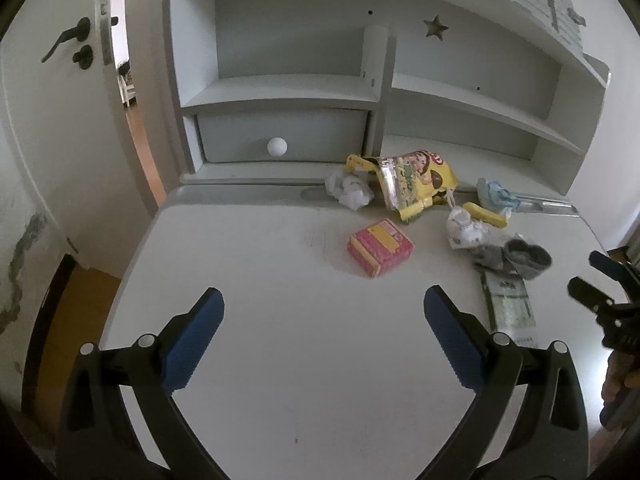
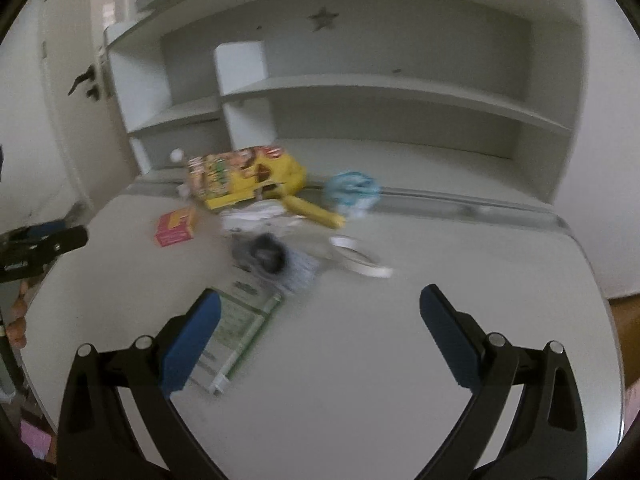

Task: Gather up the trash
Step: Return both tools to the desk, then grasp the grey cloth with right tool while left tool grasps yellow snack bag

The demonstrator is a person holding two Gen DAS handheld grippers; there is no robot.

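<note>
Trash [image 1: 416, 184] litters the desk [image 1: 280, 360] — left tongs [image 1: 323, 304] and right tongs [image 2: 320, 304] both wide, empty.

- Near half of the bench [image 1: 280, 360] lies bare, with room to pass.
- Pink box [image 1: 380, 251] stands alone mid-bench.
- Yellow snack bag [image 1: 412, 180] and crumpled tissues [image 1: 349, 190] crowd the back edge.

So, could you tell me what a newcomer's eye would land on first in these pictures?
Probably the torn yellow snack bag lying at the back of the white desk, amid crumpled white paper. Next, the pink box sitting alone nearer the middle. Both the left claw and the right claw hang open and empty above the desk.
</note>
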